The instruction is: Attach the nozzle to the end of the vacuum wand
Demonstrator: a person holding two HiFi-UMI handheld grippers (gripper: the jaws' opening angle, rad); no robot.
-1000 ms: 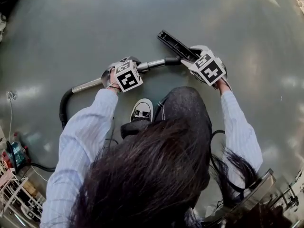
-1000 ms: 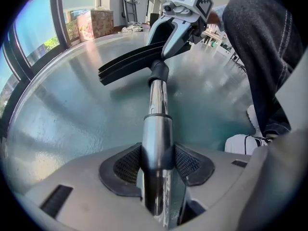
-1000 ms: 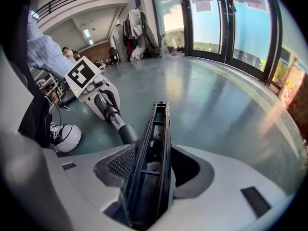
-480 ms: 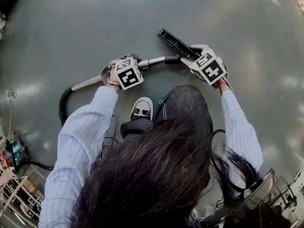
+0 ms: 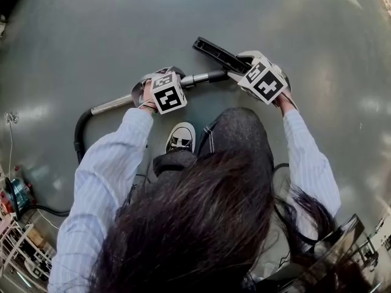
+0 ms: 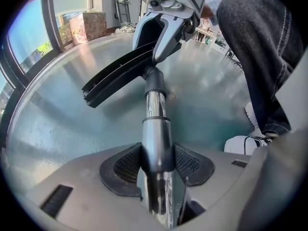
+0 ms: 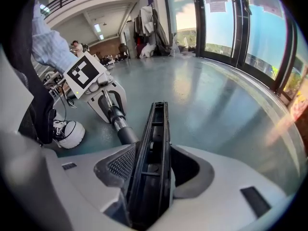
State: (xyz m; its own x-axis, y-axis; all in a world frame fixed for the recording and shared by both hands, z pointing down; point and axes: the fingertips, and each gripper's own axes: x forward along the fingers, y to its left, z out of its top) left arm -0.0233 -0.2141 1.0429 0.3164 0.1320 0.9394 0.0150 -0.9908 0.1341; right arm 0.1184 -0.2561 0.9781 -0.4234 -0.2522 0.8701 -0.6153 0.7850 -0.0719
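In the head view the chrome vacuum wand (image 5: 116, 105) lies slanted over the grey floor, and my left gripper (image 5: 164, 84) is shut on it. The left gripper view shows the wand (image 6: 156, 143) pinched between the pads of my left gripper (image 6: 156, 166), its black end (image 6: 155, 83) pointing away. The flat black nozzle (image 5: 215, 52) is clamped in my right gripper (image 5: 252, 73). Its neck (image 6: 150, 71) meets the wand's black end; I cannot tell whether it is seated. In the right gripper view the nozzle (image 7: 155, 129) runs out from my right gripper (image 7: 151, 172), beside the wand end (image 7: 126, 134).
A black hose (image 5: 79, 138) curves from the wand's rear toward the lower left. The person's white shoe (image 5: 181, 140) and dark-trousered knee (image 5: 238, 133) sit just behind the wand. A cable (image 5: 43, 211) and a wire rack (image 5: 18, 249) crowd the lower left corner.
My right gripper has shifted a little to the left with the nozzle and rolled slightly, bringing the nozzle's neck onto the wand's end. The left gripper has stayed where it was.
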